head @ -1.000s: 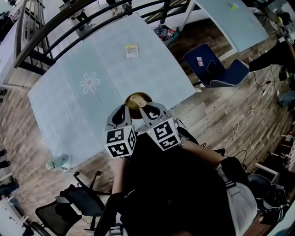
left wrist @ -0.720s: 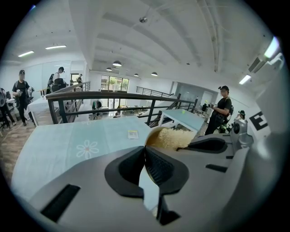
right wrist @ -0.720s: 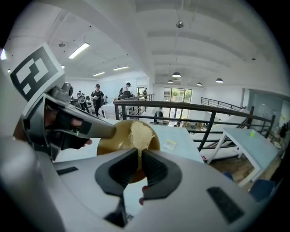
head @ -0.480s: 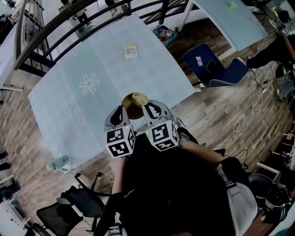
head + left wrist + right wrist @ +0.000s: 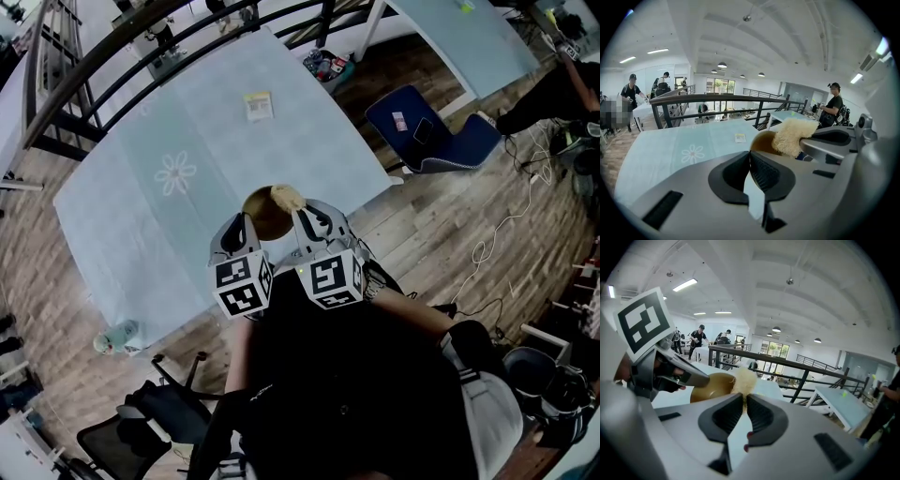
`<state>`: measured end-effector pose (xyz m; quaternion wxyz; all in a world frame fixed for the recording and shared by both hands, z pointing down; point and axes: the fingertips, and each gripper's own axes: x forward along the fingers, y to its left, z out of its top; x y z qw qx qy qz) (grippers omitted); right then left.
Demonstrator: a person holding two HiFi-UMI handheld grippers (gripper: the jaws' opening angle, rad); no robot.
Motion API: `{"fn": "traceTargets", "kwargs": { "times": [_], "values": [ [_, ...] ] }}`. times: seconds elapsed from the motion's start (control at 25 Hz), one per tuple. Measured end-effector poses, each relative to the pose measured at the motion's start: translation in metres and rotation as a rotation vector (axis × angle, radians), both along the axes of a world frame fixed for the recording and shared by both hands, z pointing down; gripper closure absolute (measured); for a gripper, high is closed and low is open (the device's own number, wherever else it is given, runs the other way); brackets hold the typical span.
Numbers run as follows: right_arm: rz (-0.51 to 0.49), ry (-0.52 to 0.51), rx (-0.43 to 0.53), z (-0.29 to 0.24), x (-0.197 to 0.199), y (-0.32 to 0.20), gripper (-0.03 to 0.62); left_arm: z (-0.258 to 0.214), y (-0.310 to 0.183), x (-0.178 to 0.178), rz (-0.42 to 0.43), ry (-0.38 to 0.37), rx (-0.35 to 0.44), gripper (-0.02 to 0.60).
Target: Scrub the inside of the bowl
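A brown bowl [image 5: 262, 212] is held tilted above the near edge of the pale blue table [image 5: 187, 122]. My left gripper [image 5: 248, 223] is shut on its near rim; in the left gripper view the jaws [image 5: 751, 157] meet with the bowl [image 5: 761, 140] just beyond them. My right gripper [image 5: 298, 214] is shut on a pale, fluffy scrubber [image 5: 288, 197], which rests against the bowl's far right side. In the right gripper view the scrubber [image 5: 743, 379] sticks out past the closed jaws [image 5: 743, 399] into the bowl [image 5: 712, 385], beside the left gripper [image 5: 670, 373].
The table carries a flower print [image 5: 175, 173] and a yellow card [image 5: 257, 105]. A bottle [image 5: 117, 336] stands at its near left corner. A black railing [image 5: 141, 37] runs behind, a blue seat [image 5: 431, 141] lies at right, and a black office chair [image 5: 141, 422] is at lower left.
The scrubber has slid from the bowl's middle toward its far right rim. Both grippers and the bowl have shifted slightly left, and the right gripper has turned a little.
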<state>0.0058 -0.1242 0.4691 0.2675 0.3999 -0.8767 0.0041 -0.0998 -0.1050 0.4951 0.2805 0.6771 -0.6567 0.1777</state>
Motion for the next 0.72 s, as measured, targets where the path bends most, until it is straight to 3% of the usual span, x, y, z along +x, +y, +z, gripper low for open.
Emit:
{"fn": "traceTargets", "kwargs": {
  "times": [0.16, 0.32, 0.48, 0.72],
  "values": [
    [-0.007, -0.109, 0.022, -0.017, -0.003, 0.001, 0.557, -0.001, -0.002, -0.010, -0.039, -0.002, 0.008, 0.559],
    [-0.088, -0.308, -0.140, -0.019, -0.019, 0.012, 0.557, -0.003, -0.003, -0.017, -0.077, 0.014, 0.024, 0.560],
    [-0.151, -0.314, -0.282, 0.000, -0.026, 0.022, 0.557, -0.011, -0.008, -0.011, -0.076, 0.027, 0.056, 0.560],
    [-0.210, -0.358, -0.355, 0.003, -0.031, 0.031, 0.557, -0.022, -0.015, 0.005, -0.040, 0.039, 0.102, 0.560]
  ]
}}
